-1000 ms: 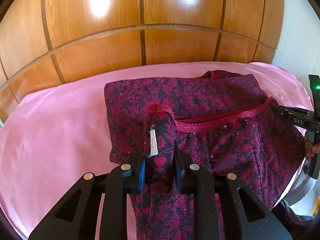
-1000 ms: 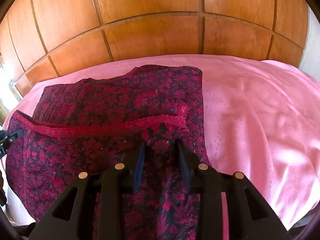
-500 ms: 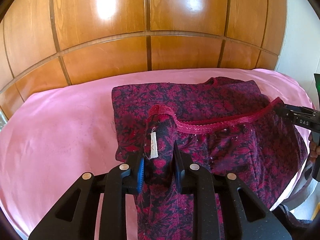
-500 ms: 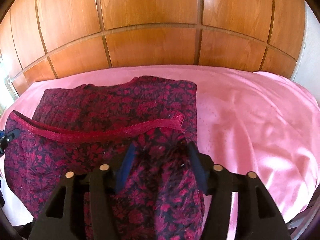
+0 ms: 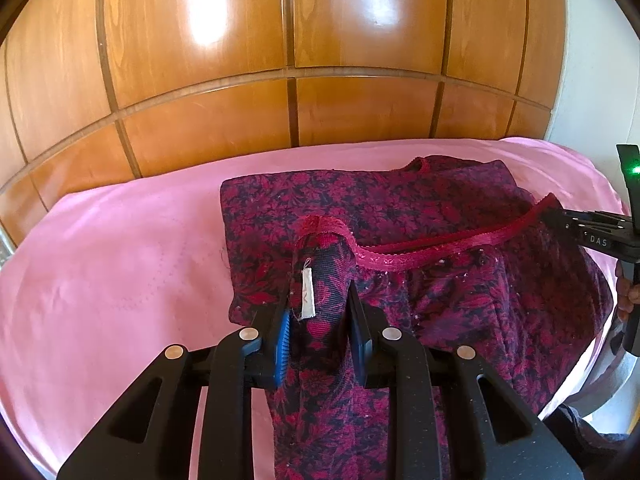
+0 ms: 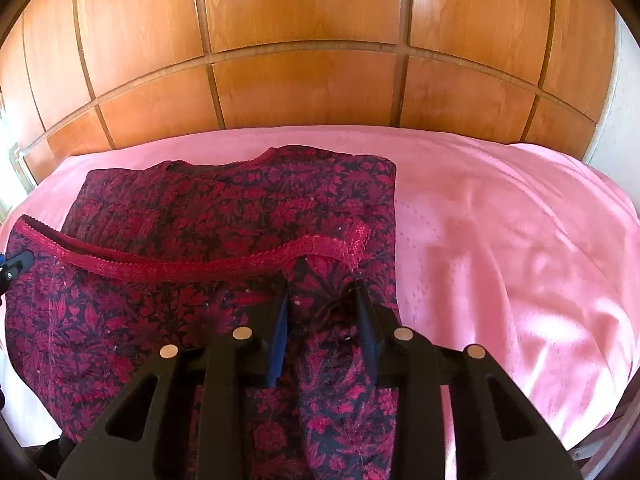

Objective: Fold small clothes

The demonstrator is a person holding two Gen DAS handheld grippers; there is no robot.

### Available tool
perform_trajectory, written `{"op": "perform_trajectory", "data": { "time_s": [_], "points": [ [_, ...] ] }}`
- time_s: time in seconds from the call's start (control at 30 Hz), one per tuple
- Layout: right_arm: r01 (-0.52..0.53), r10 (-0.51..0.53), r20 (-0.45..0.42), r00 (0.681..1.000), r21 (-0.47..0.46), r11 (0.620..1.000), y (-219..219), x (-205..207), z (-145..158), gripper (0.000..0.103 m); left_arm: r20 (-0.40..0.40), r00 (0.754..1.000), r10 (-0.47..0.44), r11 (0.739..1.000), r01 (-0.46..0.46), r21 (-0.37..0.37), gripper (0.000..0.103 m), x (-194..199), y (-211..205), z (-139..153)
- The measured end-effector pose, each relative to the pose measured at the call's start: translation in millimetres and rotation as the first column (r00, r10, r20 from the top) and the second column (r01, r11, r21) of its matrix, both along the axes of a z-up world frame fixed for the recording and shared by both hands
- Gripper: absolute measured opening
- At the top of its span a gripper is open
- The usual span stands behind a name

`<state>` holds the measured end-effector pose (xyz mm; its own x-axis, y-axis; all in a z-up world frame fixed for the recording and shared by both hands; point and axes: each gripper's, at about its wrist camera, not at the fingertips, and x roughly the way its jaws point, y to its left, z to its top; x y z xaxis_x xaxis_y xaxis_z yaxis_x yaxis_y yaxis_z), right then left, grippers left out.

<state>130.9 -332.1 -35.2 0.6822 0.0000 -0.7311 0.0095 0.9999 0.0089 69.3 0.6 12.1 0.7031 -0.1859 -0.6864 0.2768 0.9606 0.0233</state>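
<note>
Both grippers pinch the dark red floral knit garment (image 5: 460, 216) on a pink bedsheet (image 5: 120, 264).

Left wrist view: we see the left gripper (image 5: 318, 312), jaws narrow, clamped on a raised fold bearing a white label (image 5: 307, 294); glossy orange wood wall panels (image 5: 280, 40) stand behind the bed. Right wrist view: the right gripper (image 6: 322, 304), jaws just closing, pinches the cloth below its red lace hem (image 6: 180, 266); bare sheet lies to its right.
</note>
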Motion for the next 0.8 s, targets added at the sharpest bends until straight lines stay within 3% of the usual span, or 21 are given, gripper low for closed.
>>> {"op": "perform_trajectory", "data": {
  "time_s": [0.1, 0.23, 0.3, 0.4, 0.43, 0.5, 0.6, 0.8],
  "points": [
    [0.012, -0.012, 0.004, 1.000, -0.006, 1.000, 0, -4, 3, 0.042, 0.010, 1.000, 0.018, 1.000, -0.018, 0.002, 0.024, -1, 1, 1],
    [0.008, -0.008, 0.013, 1.000, -0.011, 1.000, -1, -11, 8, 0.044, 0.006, 1.000, 0.019, 1.000, -0.019, 0.005, 0.024, 0, 0, -1],
    [0.001, -0.001, 0.017, 1.000, -0.007, 1.000, -1, -12, 9, 0.054, 0.003, 1.000, 0.013, 1.000, -0.013, 0.006, 0.024, 1, 0, -1],
    [-0.004, 0.004, 0.001, 1.000, -0.022, 1.000, 1, -6, 4, 0.054, -0.005, 1.000, 0.011, 1.000, -0.011, -0.011, 0.024, 3, 1, -3],
    [-0.007, 0.007, -0.011, 1.000, -0.014, 1.000, 1, -4, 1, 0.053, -0.008, 1.000, 0.009, 1.000, -0.009, -0.018, 0.024, 3, 1, -3],
    [-0.018, 0.018, -0.028, 0.999, -0.013, 1.000, 2, -2, -2, 0.034, 0.003, 1.000, -0.003, 0.999, 0.003, -0.040, 0.018, 0, 4, -1],
    [-0.039, 0.039, -0.021, 0.999, -0.013, 0.999, 4, -10, 5, 0.019, 0.041, 0.999, -0.021, 0.996, 0.025, -0.090, 0.014, -14, 10, 7],
    [-0.097, 0.097, 0.029, 0.995, 0.019, 0.995, 6, -32, 39, 0.016, 0.068, 0.997, -0.045, 0.980, 0.058, -0.189, 0.013, -32, 27, 21]
  ]
}}
